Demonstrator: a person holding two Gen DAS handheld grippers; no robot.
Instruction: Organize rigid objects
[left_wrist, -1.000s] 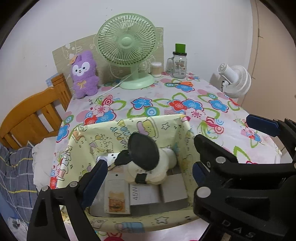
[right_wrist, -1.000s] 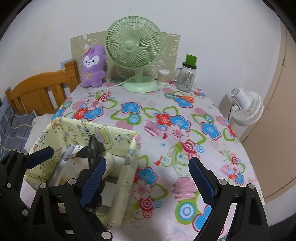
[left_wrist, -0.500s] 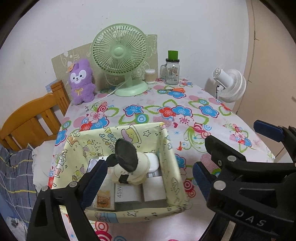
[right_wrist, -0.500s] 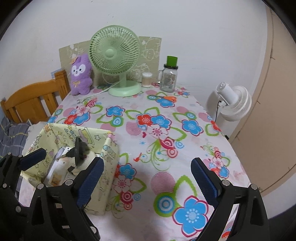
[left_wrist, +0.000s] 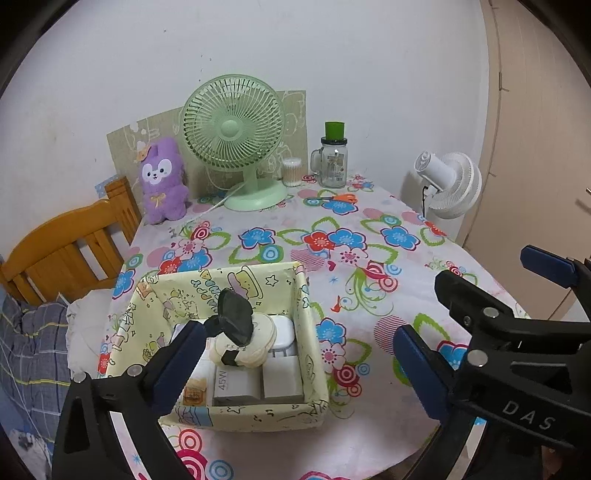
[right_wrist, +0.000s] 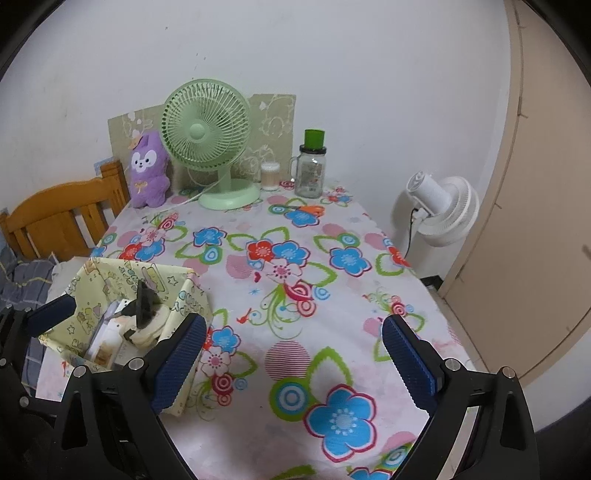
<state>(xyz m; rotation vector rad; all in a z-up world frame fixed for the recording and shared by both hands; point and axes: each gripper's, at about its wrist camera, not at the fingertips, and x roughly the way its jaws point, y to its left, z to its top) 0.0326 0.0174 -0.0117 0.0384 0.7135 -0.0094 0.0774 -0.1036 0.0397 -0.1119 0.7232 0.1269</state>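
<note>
We judge the sorting to be nearly, perhaps wholly, done. The yellow patterned storage box (left_wrist: 236, 415) sits at the near left part of the flowered surface (left_wrist: 369, 295), and the rigid things are already inside it: white boxes (left_wrist: 255, 384) laid flat along the bottom, a white charger-like block (left_wrist: 282, 330) behind them, and on top a cream-coloured holder with a black round head (left_wrist: 236, 332) leaning over the pile. In the right wrist view the same box (right_wrist: 184, 295) shows at the left, with that black head poking up above its rim.

Our left gripper (left_wrist: 295, 365) holds nothing — its fingers are spreading wider at this moment, with only the box's near corner and bare cloth seen between them. Our right gripper (right_wrist: 293, 360) also stands with its fingers wide apart over bare flowered cloth, gripping nothing.

What might be left is small. Orange-handled scissors (left_wrist: 338, 198) lie on the far part of the surface near the glass jar with the green lid (left_wrist: 333, 162), and we cannot tell whether they belong to the job. The green fan (left_wrist: 236, 136) and the purple plush (left_wrist: 162, 179) at the back look like fixtures rather than things to sort.
</note>
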